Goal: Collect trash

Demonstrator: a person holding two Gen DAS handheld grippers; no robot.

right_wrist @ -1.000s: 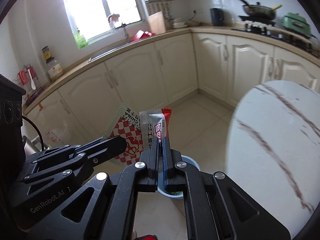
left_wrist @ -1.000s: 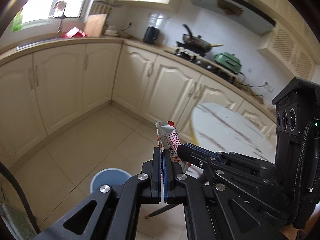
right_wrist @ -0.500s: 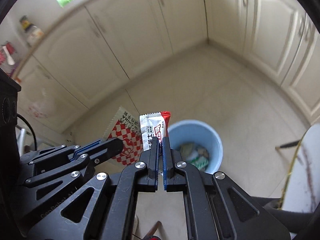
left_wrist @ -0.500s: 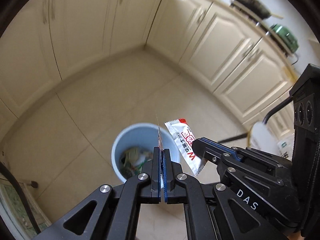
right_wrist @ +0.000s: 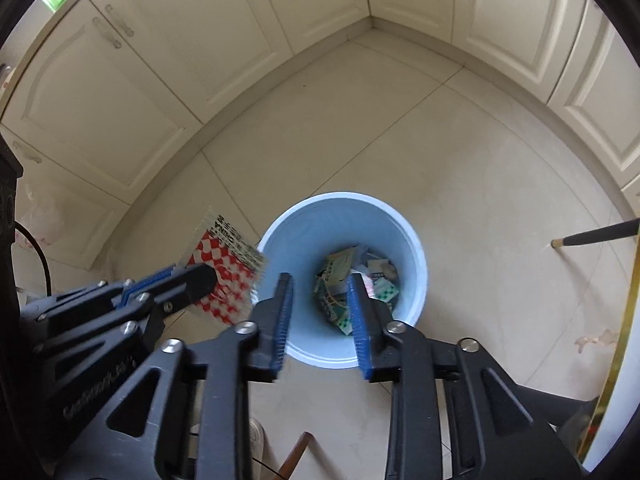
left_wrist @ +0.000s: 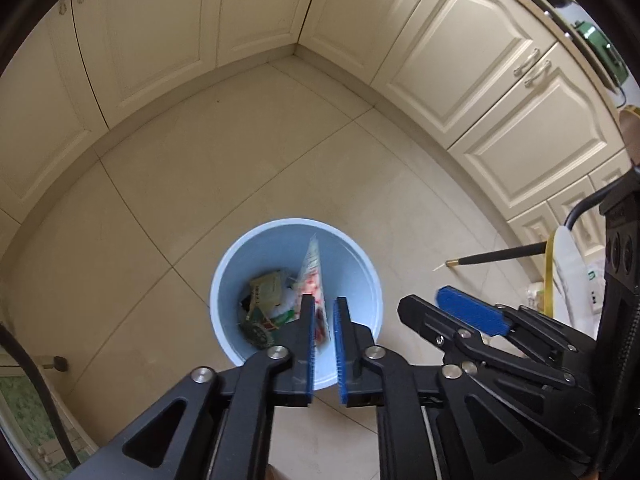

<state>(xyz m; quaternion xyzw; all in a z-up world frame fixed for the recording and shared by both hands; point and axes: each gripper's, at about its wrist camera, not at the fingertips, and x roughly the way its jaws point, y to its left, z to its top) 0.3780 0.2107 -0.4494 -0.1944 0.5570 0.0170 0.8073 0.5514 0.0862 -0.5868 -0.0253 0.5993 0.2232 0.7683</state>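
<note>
A light blue trash bin (left_wrist: pixel 256 256) stands on the tiled floor with several wrappers inside; it also shows in the right wrist view (right_wrist: pixel 348 216). My left gripper (left_wrist: pixel 323 304) is open above the bin. A red-and-white checkered wrapper (left_wrist: pixel 312 276) hangs loose between its fingers, edge-on; in the right wrist view the wrapper (right_wrist: pixel 228 268) is beside the bin's left rim at the left gripper's tip. My right gripper (right_wrist: pixel 320 284) is open and empty over the bin; it shows at the right in the left wrist view (left_wrist: pixel 436 304).
Cream cabinets (left_wrist: pixel 460 48) line the floor's far sides and meet in a corner. A dark table leg (right_wrist: pixel 596 236) and the gold-rimmed round table edge (right_wrist: pixel 624 320) are at the right. A brown chair leg (right_wrist: pixel 296 456) is below.
Both grippers have opened over the bin. The silver-and-red packet is gone from the right gripper. The checkered wrapper is released between the left fingers. Both views came lower over the bin.
</note>
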